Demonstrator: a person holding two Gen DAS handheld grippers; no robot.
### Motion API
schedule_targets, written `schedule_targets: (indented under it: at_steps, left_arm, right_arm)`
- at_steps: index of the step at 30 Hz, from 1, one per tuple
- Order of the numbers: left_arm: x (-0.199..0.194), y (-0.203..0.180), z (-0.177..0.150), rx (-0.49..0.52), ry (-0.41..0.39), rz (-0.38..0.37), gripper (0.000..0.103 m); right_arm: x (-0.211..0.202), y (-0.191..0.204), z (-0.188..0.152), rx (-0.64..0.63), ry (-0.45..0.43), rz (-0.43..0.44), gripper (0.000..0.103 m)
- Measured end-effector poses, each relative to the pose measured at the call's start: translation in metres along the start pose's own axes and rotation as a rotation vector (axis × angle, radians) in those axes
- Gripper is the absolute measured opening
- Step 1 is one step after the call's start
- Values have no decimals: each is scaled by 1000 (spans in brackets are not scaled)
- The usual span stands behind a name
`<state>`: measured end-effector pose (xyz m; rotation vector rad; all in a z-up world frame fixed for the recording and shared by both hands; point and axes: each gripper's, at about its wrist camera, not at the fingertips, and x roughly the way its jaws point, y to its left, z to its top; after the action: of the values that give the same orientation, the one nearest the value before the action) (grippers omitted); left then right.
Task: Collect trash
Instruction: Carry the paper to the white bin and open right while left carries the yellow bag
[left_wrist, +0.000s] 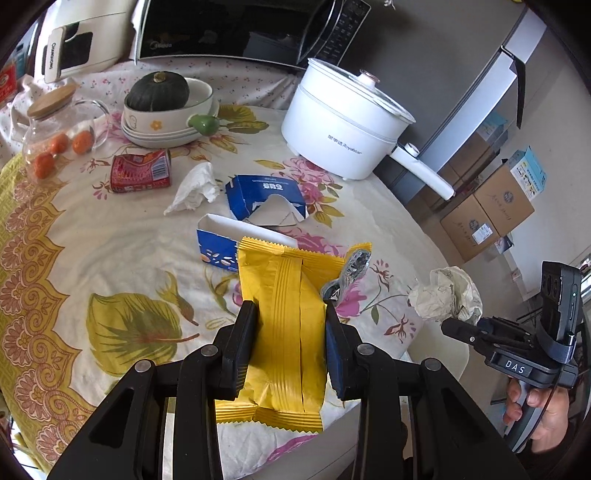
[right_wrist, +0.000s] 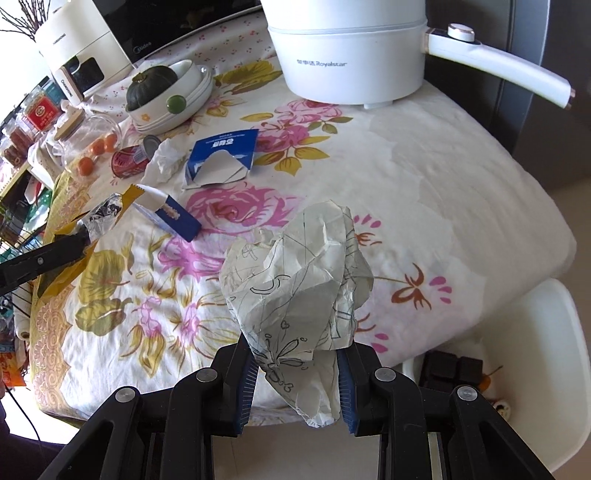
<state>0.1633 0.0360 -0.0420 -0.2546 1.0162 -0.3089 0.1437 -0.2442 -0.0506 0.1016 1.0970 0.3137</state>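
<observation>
- Floral cloth covers the table (left_wrist: 110, 258) in the left wrist view, with a microwave (left_wrist: 229, 29) at the back and cardboard boxes (left_wrist: 487, 210) on the floor to the right.
- Left tongs (left_wrist: 288, 314) pinch a yellow wrapper (left_wrist: 284, 295), held above the table near its front edge.
- Beyond the wrapper lie a blue carton (left_wrist: 218, 247), a torn blue box (left_wrist: 266, 195), a tissue (left_wrist: 195, 188) and a red can (left_wrist: 142, 171) on its side.
- A white pot (left_wrist: 343, 122), a bowl (left_wrist: 166, 114) with a squash (left_wrist: 159, 90), and a glass jar (left_wrist: 55, 136) stand farther back.
- At the right edge, a hand (left_wrist: 543, 417) holds the right tongs (left_wrist: 458, 325), gripping crumpled paper (left_wrist: 447, 291).
- In the right wrist view, the right tongs (right_wrist: 295, 354) pinch the crumpled paper (right_wrist: 299, 280), which bears pen drawings, above the table's (right_wrist: 443, 184) near edge.
- A white chair (right_wrist: 535, 350) sits below at the right.
- At the left, the left tongs (right_wrist: 79, 236) hold the wrapper (right_wrist: 62, 277), its silver inside showing.
- The carton (right_wrist: 173, 218), box (right_wrist: 225, 155), tissue (right_wrist: 162, 162) and can (right_wrist: 129, 160) lie mid-table, the pot (right_wrist: 351, 59) behind.
</observation>
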Motion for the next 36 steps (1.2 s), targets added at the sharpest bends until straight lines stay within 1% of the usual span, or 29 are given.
schedule_targets:
  at_steps: [9,19,26,33,34,35,36]
  left_arm:
    - [34,-65,-8,133,47,-29,37]
    - [70,-144,-22,283,90,-91,37]
    - [96,-187,-34,336,123,-132,37]
    - [117,-220,-50,397,151,-161,37]
    - [119,-223,-52,404,154,-165,37]
    - [122,-227,-54,412,158,-168,37]
    - [124,-230,-55,418,162,-171,37]
  right_arm:
    - [-20,-53,-17,76,-9,-67,34]
    - [-31,-121,-53,152,29,-156,34]
    - [-34,-166,-82,219,70,-208,35]
    - [-37,-198,-100,269,103,-234,36]
    - [-36,-200,-101,274,114,-226,46]
    - [-34,-203,-103,284,127,-220,63]
    - [-34,-206,-104,297,133,-223,69]
